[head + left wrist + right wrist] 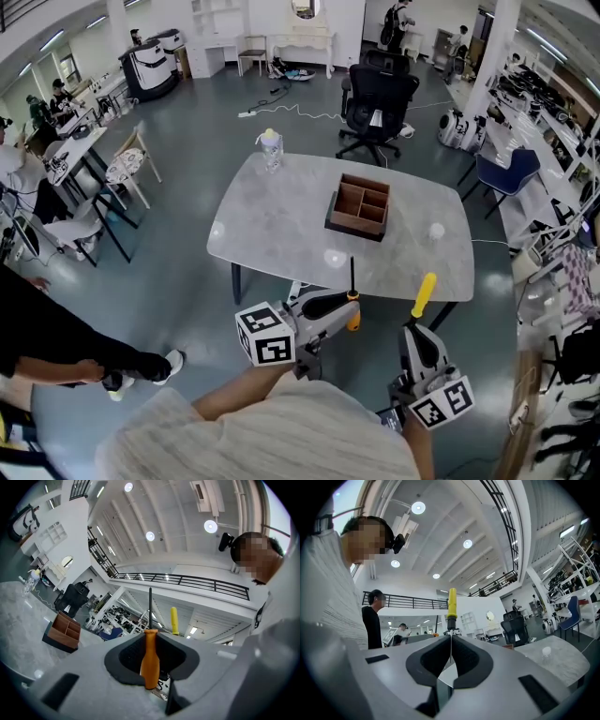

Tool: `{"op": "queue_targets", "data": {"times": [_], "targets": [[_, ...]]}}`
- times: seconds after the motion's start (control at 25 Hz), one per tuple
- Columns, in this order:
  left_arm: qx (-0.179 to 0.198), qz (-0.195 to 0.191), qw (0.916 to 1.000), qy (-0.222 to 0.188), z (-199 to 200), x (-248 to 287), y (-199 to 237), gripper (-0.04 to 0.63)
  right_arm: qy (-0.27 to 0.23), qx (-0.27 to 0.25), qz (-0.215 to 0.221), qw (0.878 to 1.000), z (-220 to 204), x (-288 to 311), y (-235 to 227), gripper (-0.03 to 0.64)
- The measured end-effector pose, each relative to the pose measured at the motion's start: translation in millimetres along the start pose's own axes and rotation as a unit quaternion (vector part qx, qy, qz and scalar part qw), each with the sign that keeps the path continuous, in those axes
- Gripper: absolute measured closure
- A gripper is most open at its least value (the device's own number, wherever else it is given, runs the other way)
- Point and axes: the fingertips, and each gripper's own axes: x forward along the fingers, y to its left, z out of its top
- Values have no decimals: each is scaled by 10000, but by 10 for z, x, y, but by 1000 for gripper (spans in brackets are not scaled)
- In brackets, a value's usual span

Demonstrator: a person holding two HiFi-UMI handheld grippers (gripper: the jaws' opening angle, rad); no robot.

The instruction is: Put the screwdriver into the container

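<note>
Left fingers (pixel 124 657) gripping orange screwdriver (pixel 150 660), right fingers (pixel 426 662) pinching yellow screwdriver (pixel 452 604)

Place: looking like a big open robotics lab or workshop hall, definitely not a home
Floor: grey floor (pixel 187 253) stretching everywhere, power strip (pixel 247 114) lying out on it
Benches: workbenches (pixel 553 103) along the right carrying piles of gear
People: folks (pixel 39 111) sitting at desks on the left
Seating: black office chair (pixel 378 98) sitting behind a table (pixel 272 234)
Overhead: ceiling lights (pixel 210 526) glowing way up, mezzanine railing (pixel 187 581) running across
</note>
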Motion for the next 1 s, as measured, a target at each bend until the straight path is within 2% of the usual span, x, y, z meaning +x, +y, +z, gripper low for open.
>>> {"op": "queue_targets", "data": {"times": [0.56,1.0], "targets": [[-166,200,9996,-77,130,61,441,517,142,141,130,9997,-110,400,-180,601],[-151,197,9997,-47,743,254,1493,517,200,139,-1,9997,-90,1499,-668,601]]}}
